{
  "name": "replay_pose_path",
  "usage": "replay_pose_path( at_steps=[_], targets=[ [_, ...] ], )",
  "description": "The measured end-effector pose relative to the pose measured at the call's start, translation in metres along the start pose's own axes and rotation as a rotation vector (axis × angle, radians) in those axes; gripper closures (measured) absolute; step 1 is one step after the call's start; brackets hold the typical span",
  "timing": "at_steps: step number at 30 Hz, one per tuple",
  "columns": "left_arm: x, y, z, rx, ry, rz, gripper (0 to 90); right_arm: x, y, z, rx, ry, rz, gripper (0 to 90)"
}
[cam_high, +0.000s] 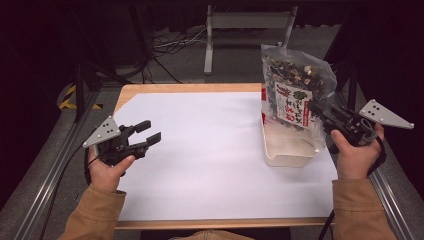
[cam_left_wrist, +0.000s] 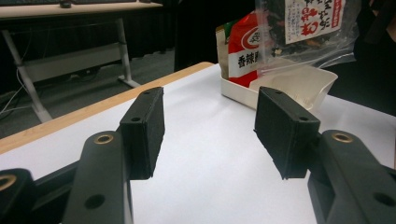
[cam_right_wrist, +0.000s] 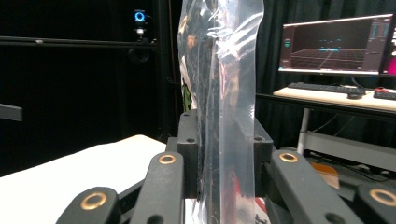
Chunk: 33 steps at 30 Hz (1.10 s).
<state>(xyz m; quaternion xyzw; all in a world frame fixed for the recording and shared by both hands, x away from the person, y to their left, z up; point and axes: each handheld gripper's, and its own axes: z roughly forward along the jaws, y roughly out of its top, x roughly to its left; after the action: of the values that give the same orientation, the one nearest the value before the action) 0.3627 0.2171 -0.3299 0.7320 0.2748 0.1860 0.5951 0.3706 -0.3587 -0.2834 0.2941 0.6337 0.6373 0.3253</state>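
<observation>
1. Bag (cam_high: 296, 89), clear and full of dark dried bits, hung upright over the white tray (cam_high: 290, 156) at the right side of the table (cam_high: 165, 89).
2. Right gripper (cam_high: 316, 109) was clamped on the bag's edge, plastic pinched flat between its pads (cam_right_wrist: 189, 154).
3. A red packet (cam_left_wrist: 243, 56) stood in the tray's far end, behind the bag.
4. Left gripper (cam_high: 148, 133) hovered over the white sheet (cam_high: 210, 150) at the near left, jaws apart and holding nothing, well apart from the tray.

Left gripper (cam_high: 148, 134) fingers apart; right gripper (cam_high: 316, 111) fingers clamped.
</observation>
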Motion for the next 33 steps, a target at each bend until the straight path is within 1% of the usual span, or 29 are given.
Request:
replay_pose_path(
  at_steps=[1, 3, 5, 12, 17, 20, 27, 28, 30, 33],
  targets=[
    [0.000, 0.000, 0.000, 0.003, -0.002, -0.002, 43.8, -0.003, -0.006, 0.002, -0.005, -0.005, 0.000, 73.8],
    [0.000, 0.000, 0.000, 0.005, -0.002, -0.005, 43.8, -0.004, -0.008, 0.002, -0.003, -0.007, -0.001, 73.8],
    [0.001, -0.001, 0.001, 0.008, 0.001, -0.006, 43.8, -0.006, -0.014, 0.005, 0.001, -0.007, -0.004, 73.8],
    [0.000, -0.001, 0.001, 0.017, 0.000, -0.007, 43.7, -0.015, -0.033, 0.010, 0.013, -0.006, 0.011, 73.7],
    [0.000, -0.002, 0.003, 0.020, 0.001, -0.006, 43.7, -0.017, -0.043, 0.013, 0.027, -0.008, 0.017, 73.7],
    [-0.001, -0.002, 0.003, 0.022, -0.003, -0.009, 43.7, -0.019, -0.049, 0.017, 0.024, -0.007, 0.020, 73.6],
    [-0.002, -0.003, 0.003, 0.021, -0.004, -0.006, 43.7, -0.022, -0.061, 0.014, -0.007, -0.003, 0.024, 73.5],
    [-0.002, -0.003, 0.003, 0.021, -0.003, -0.004, 43.7, -0.022, -0.063, 0.013, -0.011, -0.003, 0.034, 73.5],
    [-0.002, -0.003, 0.003, 0.021, -0.003, -0.002, 43.7, -0.023, -0.066, 0.010, -0.021, -0.004, 0.033, 73.5],
    [-0.002, -0.003, 0.003, 0.021, -0.003, -0.001, 43.7, -0.024, -0.070, 0.005, -0.034, -0.006, 0.051, 73.4]
  ],
)
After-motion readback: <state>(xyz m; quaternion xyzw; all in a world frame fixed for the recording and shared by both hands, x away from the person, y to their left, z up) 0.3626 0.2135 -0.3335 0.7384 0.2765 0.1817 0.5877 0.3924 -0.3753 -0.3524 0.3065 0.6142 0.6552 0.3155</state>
